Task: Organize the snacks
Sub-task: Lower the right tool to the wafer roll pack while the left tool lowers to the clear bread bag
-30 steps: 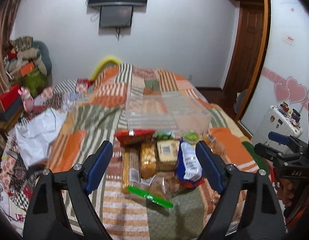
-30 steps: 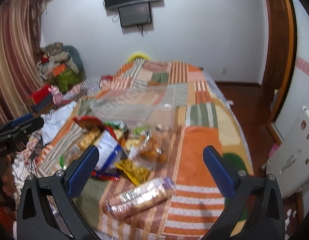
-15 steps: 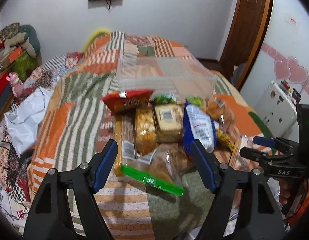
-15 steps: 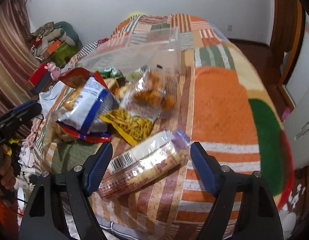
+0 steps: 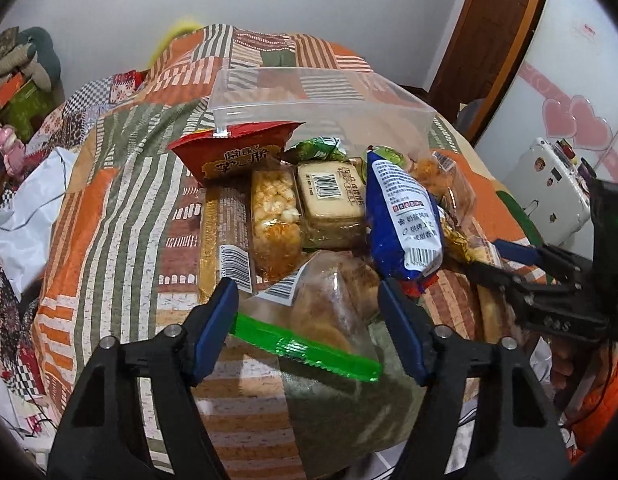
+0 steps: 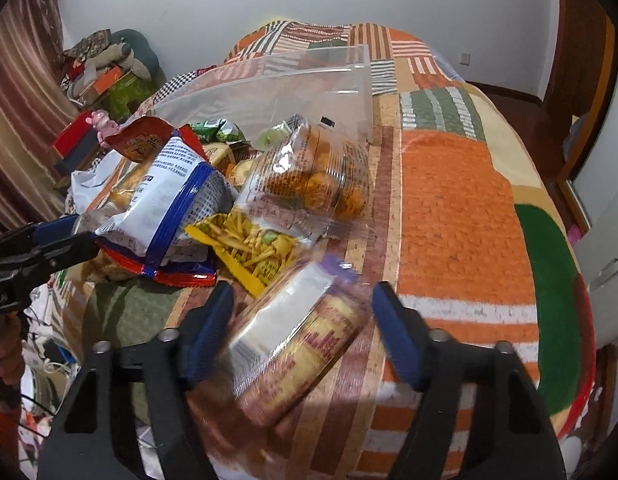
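A pile of snacks lies on the patchwork bed in front of a clear plastic bin [image 5: 321, 108]. My left gripper [image 5: 309, 320] straddles a clear bread bag [image 5: 333, 300] sealed with a green clip [image 5: 305, 344]. Its jaws are closing, and the pads are right at the clip's ends, with no squeeze showing. Behind the bread bag lie a red bag [image 5: 237, 152], a popcorn pack [image 5: 275, 216] and a blue-white bag [image 5: 401, 216]. My right gripper [image 6: 301, 316] is closing around a blurred cracker sleeve [image 6: 301, 340], which sits between the pads. A yellow sticks bag [image 6: 253, 244] lies just beyond it.
The quilt [image 6: 449, 208] drops off at the near bed edge. A white plastic sheet [image 5: 25, 208] lies at the left. On the right stands a white appliance [image 5: 549, 184] beside a wooden door. Boxes and soft toys [image 6: 109, 68] are stacked by the curtain.
Both grippers have sunk and tipped down toward the snack pile, and their jaws have narrowed. The bread bag and the cracker sleeve now sit between the fingers, and the sleeve has turned.
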Demonstrator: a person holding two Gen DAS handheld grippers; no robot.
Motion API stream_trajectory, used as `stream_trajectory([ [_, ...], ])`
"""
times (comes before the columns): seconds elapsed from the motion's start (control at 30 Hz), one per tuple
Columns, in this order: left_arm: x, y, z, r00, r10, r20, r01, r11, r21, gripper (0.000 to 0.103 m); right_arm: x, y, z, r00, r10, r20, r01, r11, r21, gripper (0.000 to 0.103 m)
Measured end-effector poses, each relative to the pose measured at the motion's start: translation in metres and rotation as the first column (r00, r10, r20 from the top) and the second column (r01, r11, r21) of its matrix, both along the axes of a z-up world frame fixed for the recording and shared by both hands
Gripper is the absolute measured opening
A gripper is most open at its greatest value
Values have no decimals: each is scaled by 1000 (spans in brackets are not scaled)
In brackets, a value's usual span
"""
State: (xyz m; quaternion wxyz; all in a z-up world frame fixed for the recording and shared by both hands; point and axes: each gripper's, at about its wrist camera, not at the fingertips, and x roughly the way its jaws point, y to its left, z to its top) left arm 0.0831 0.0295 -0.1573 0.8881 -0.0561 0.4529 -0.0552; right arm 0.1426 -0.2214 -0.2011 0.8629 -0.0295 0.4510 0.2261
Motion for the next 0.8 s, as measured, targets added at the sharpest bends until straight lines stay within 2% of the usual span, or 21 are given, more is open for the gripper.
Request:
stream_trajectory([
  [0.17, -6, 0, 1, 1000, -19, -10, 19, 1000, -2, 59, 8, 3, 2, 999, 16, 29, -16, 1000, 9, 51],
  [0.3, -11, -1, 1, 999, -36, -18, 36, 999, -2, 57, 13, 5, 5, 999, 20, 47, -19, 1000, -4, 49],
  [0.37, -13, -3, 2, 999, -45, -20, 45, 999, 4, 57, 16, 2, 7, 1000, 14, 21, -14, 1000, 17, 50],
  [0.4, -13, -3, 2, 999, -46, -21, 46, 999, 9, 57, 16, -1, 8, 1000, 8, 6, -8, 1000, 25, 52],
  [0.47, -11, -2, 3, 999, -47, -28, 47, 999, 0, 57, 15, -8, 9, 1000, -15, -14, 15, 999, 46, 65],
  [0.5, -9, -1, 3, 998, -47, -31, 46, 999, -4, 57, 13, -10, 10, 1000, -25, -16, 26, 998, 53, 74],
  [0.53, -6, 0, 4, 999, -43, -33, 43, 999, -3, 57, 10, -13, 12, 999, -37, -16, 38, 997, 64, 77],
  [0.8, 14, -1, -3, 997, -58, -52, 57, 998, -18, 69, -9, -13, 10, 998, -13, -61, 18, 996, 85, 77],
])
